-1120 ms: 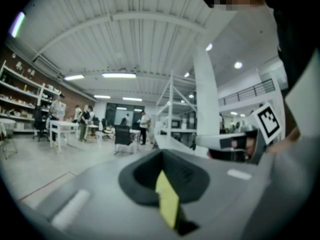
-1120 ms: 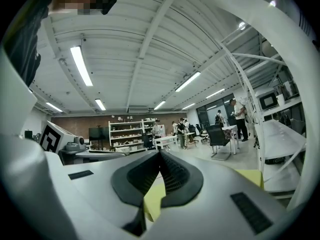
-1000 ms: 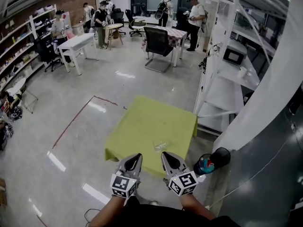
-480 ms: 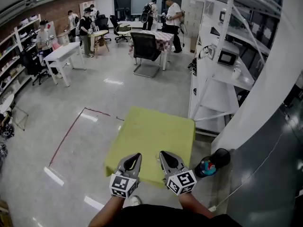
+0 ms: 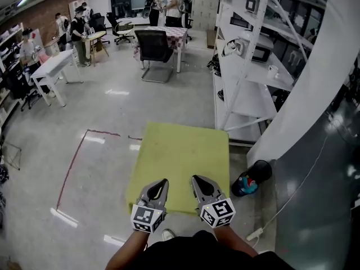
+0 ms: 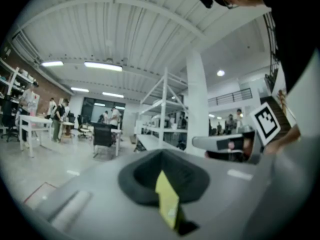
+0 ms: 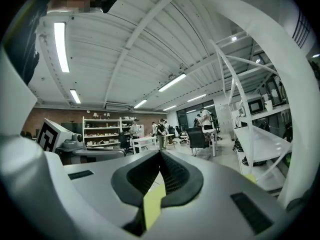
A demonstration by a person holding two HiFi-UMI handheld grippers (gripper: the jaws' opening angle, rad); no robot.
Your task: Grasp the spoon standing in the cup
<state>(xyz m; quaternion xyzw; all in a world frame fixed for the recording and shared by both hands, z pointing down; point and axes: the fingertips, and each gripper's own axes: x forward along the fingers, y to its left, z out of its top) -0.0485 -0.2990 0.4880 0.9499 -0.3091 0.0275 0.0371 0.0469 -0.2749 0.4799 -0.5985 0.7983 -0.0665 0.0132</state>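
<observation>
We hold left hand-held gripper (image 5: 162,183) and right hand-held gripper (image 5: 196,180) closed, empty, over bench (image 5: 185,148) near edge. Spoon, cup not in view. We judge spoon light, stiff, slippery: pinch upper handle.

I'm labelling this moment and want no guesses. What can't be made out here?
The cup and spoon: in no view; in the head view the left gripper and right gripper cover the table's near edge.
Both gripper views: shut jaws block the table but for a yellow sliver.
Distant people, head view: too small.
</observation>
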